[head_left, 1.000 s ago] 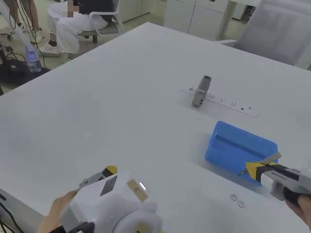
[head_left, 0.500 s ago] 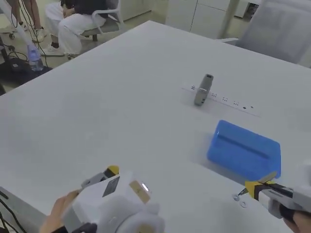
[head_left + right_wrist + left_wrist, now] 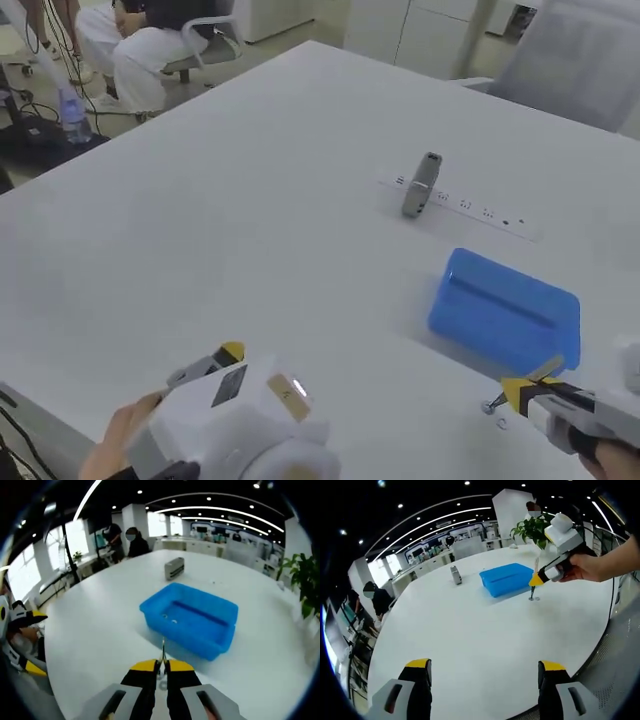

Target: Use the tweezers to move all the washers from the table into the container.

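Left gripper: the white hand-held left gripper with yellow-tipped jaws [image 3: 485, 666] hung low over the near edge of the table. Its jaws were spread wide, with nothing between them.
Table: a broad white table [image 3: 250, 230] carried everything in the scene.
Grey device: a small grey block-shaped device [image 3: 420, 185] stood upright on a strip of flush sockets, beyond the container and well apart from it.
Container: an open blue rectangular plastic container [image 3: 505, 312] sat right of centre. In the right gripper view, two small pale rings [image 3: 174, 621] lay on its floor.
Washers: two small metal washers [image 3: 502, 422] lay close together on the tabletop, just in front of the container's near wall.
Tweezers: thin metal tweezers [image 3: 163, 652] pointed forward and down, their tip at the nearer-to-container washer. Whether the tip had hold of it could not be told.
Right gripper: the white right gripper with yellow jaw tips [image 3: 161, 669] had its jaws pressed almost together on the tweezers' handle end. A hand [image 3: 585, 567] held it up above the washers.
Background: a leafy potted plant [image 3: 534, 527] stood beyond the table's far side — a seated person in white trousers [image 3: 140, 50] sat off the opposite corner.
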Motion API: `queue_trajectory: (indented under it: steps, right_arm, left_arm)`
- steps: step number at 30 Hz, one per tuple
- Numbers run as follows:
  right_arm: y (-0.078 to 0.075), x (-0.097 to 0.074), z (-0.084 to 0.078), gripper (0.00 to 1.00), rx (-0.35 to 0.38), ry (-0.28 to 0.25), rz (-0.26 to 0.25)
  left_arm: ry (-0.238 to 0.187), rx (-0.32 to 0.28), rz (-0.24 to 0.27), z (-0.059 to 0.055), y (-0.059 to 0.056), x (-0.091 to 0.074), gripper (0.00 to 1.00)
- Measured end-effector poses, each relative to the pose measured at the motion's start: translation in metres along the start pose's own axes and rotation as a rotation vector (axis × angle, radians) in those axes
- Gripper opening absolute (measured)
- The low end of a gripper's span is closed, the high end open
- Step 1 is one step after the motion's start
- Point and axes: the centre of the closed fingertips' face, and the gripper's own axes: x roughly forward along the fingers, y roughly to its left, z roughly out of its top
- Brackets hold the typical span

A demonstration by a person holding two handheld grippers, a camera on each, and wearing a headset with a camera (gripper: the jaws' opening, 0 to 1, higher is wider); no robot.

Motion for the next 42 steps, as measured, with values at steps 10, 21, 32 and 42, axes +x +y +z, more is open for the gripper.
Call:
queue_trajectory:
  steps: [10, 21, 32, 42]
  right_arm:
    - [0.002, 0.001, 0.001, 0.02, -0.02, 0.007, -0.003]
    - [0.0, -0.004, 0.008, 0.02, -0.03, 0.023, 0.004]
    - [-0.006, -0.028, 0.05, 0.02, 0.021, -0.086, 0.012]
    - [-0.034, -0.024, 0.095, 0.02, 0.086, -0.203, -0.053]
  left_arm:
    - [0.003, -0.001, 0.003, 0.0, 0.0, 0.0, 0.9]
    - [0.002, -0.002, 0.003, 0.0, 0.001, -0.001, 0.89]
    - [0.003, 0.004, 0.0, 0.0, 0.0, -0.001, 0.89]
    - [0.009, 0.002, -0.002, -0.001, 0.0, 0.0, 0.89]
